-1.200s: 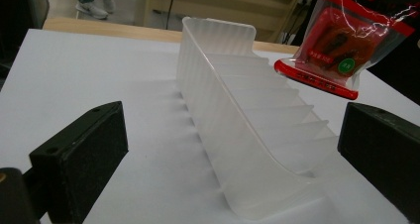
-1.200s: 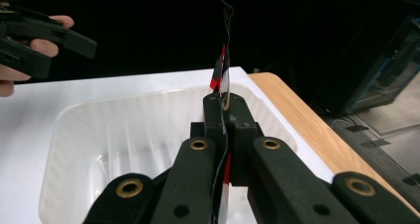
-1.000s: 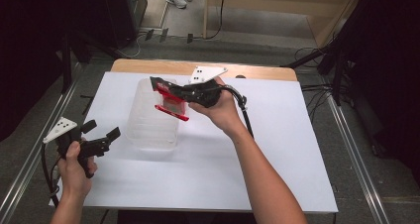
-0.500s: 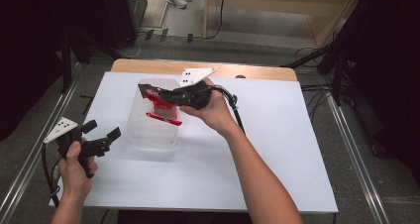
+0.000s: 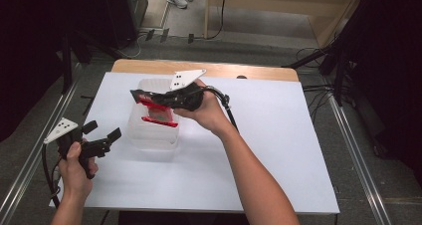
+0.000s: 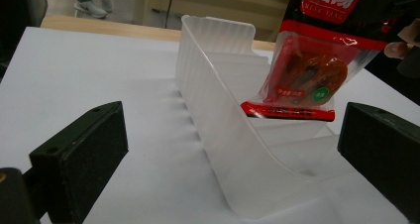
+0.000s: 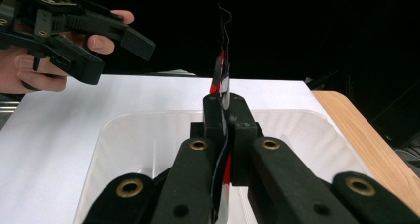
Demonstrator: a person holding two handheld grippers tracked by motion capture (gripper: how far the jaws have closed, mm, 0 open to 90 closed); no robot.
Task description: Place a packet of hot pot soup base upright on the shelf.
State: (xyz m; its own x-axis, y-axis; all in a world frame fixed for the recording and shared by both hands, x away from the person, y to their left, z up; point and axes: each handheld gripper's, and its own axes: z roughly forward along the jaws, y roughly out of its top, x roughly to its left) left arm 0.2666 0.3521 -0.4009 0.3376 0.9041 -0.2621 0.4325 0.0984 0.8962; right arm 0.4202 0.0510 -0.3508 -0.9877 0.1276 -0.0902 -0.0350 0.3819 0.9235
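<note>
1. Right gripper [image 5: 142, 96] — fingers [image 7: 218, 120] clenched on the red snack packet [image 5: 158, 111], which hangs over the clear plastic tub [image 5: 149, 135].
2. Left gripper [image 5: 102, 135] — fingers [image 6: 79, 159] spread wide, holding nothing, above the white worktop [image 5: 278, 150] just beside the tub.

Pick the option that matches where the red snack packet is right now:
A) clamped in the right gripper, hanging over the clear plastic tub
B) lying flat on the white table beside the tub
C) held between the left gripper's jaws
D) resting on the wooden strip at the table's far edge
A: the right gripper is shut on the red snack packet, which hangs above the clear plastic tub, while the left gripper stands open and empty.
</note>
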